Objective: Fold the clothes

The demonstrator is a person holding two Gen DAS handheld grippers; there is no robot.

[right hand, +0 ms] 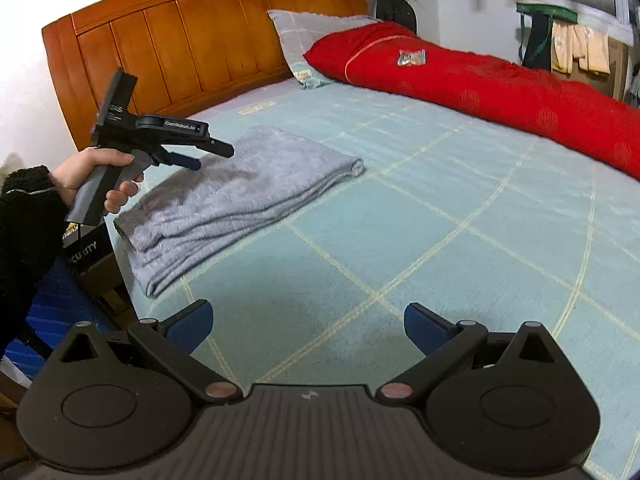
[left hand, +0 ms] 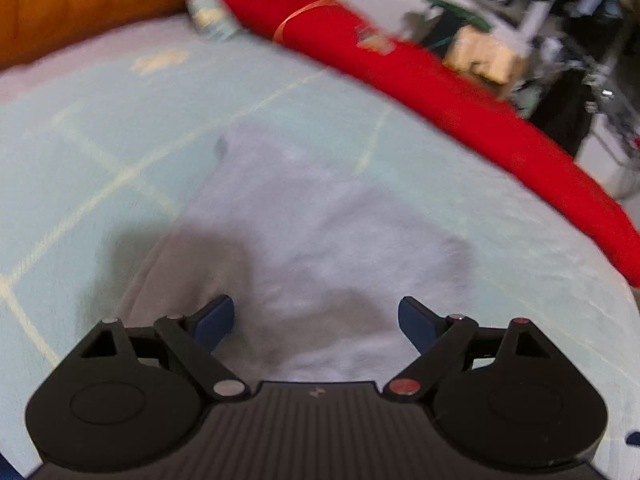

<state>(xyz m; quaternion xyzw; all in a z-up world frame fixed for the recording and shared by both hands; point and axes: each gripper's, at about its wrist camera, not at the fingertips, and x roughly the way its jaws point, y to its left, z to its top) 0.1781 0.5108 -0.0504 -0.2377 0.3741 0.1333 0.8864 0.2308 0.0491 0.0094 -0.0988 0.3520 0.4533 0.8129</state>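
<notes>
A grey garment (right hand: 236,196) lies folded into a long rectangle on the light blue checked bed sheet (right hand: 440,240), near the bed's left edge. In the left wrist view the garment (left hand: 320,220) fills the middle, blurred. My left gripper (left hand: 316,316) is open and empty, just above the garment's near end. It also shows in the right wrist view (right hand: 208,156), held in a hand over the garment. My right gripper (right hand: 308,320) is open and empty, above bare sheet to the right of the garment.
A long red rolled quilt (right hand: 480,88) lies along the far side of the bed. A grey pillow (right hand: 308,36) leans on the wooden headboard (right hand: 200,40). A dark box (right hand: 86,248) stands beside the bed's left edge. Shelves with clothes stand behind the quilt.
</notes>
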